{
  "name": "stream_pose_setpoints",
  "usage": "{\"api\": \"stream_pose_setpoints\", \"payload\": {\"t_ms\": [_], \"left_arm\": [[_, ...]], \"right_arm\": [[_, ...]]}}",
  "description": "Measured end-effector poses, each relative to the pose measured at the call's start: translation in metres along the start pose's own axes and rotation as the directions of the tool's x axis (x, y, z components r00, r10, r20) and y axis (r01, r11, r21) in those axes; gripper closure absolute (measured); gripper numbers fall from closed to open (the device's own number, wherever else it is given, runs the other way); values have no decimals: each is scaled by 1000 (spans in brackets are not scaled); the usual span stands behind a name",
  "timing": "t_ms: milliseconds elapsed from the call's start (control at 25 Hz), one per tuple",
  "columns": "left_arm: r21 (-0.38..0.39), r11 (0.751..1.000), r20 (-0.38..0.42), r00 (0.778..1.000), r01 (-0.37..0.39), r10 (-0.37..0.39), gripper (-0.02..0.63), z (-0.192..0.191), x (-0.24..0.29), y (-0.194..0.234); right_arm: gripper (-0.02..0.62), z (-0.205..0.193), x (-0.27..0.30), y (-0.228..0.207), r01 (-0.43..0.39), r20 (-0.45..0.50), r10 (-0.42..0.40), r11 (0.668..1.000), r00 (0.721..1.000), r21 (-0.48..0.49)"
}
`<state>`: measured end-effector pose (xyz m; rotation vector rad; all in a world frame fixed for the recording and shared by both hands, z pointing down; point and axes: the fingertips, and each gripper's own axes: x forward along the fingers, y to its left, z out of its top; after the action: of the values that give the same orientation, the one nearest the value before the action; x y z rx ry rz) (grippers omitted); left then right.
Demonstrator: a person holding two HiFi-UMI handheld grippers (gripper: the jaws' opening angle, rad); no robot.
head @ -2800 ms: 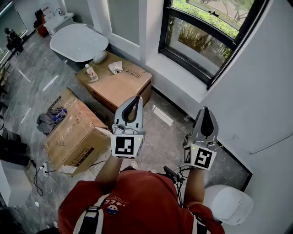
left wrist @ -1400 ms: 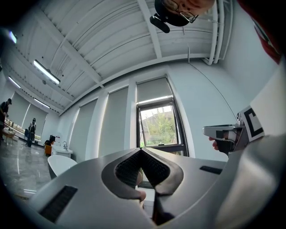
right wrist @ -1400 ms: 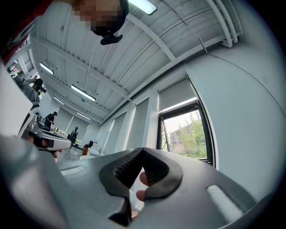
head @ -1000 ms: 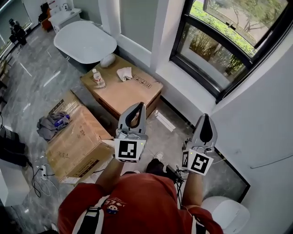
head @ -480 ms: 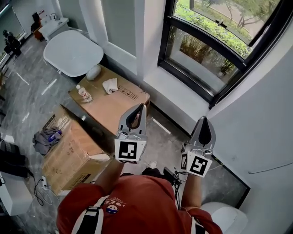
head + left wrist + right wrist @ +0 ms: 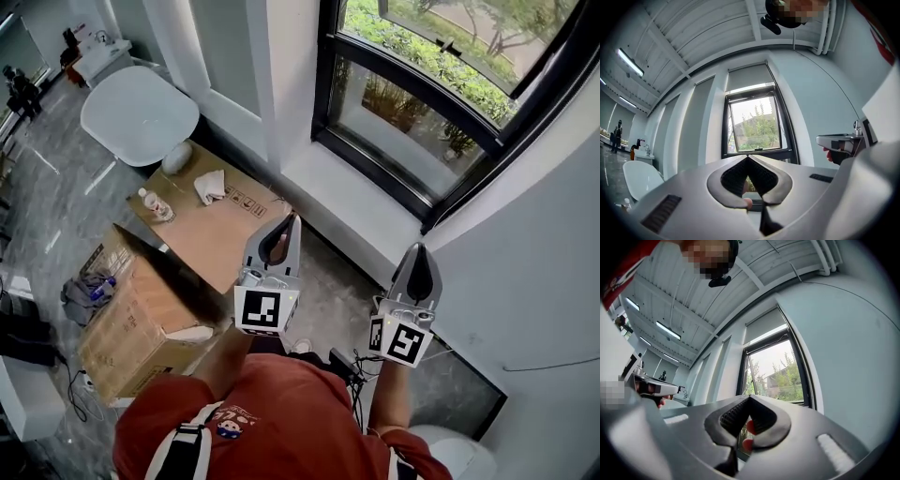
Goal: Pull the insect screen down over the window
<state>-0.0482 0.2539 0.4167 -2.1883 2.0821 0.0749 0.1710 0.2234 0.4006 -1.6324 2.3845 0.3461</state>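
— What differs from half a second back?

— You now stand nearer the window (image 6: 412, 103). In the head view its black frame fills more of the upper right, and the white sill (image 6: 366, 206) lies near the tip of your left gripper (image 6: 284, 223). The cardboard box (image 6: 216, 239) carrying the bottle (image 6: 155, 204) and the cloth (image 6: 208, 187) has slid toward the left edge, and the bathtub (image 6: 141, 112) has slid with it.

— And the jaws?

— Both pairs are closed on nothing, the same as before. In the left gripper view your jaws meet at the tips. Your right gripper (image 6: 421, 251) shows the same in its own view. Both point up at the glass.

— Where is the insect screen (image 6: 747, 77)?

— I cannot tell for sure, but it may be the pale grey panel above the glass in your left gripper view. That panel sits at the top of the opening, well apart from both grippers. The panes below it show trees, and one sash is tilted open.
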Motion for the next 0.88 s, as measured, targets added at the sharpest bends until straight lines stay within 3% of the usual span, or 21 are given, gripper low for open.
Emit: {"api": "stream_pose_setpoints", "payload": {"t_ms": [400, 880], "left_arm": [[-29, 999, 15, 999, 29, -28, 600, -16, 65, 12], [-57, 996, 32, 997, 72, -70, 600, -23, 172, 78]], "right_arm": [[586, -29, 53, -3, 7, -4, -7, 1000, 1000, -23], [586, -50, 167, 16, 44, 1, -44, 996, 999, -73]]}}
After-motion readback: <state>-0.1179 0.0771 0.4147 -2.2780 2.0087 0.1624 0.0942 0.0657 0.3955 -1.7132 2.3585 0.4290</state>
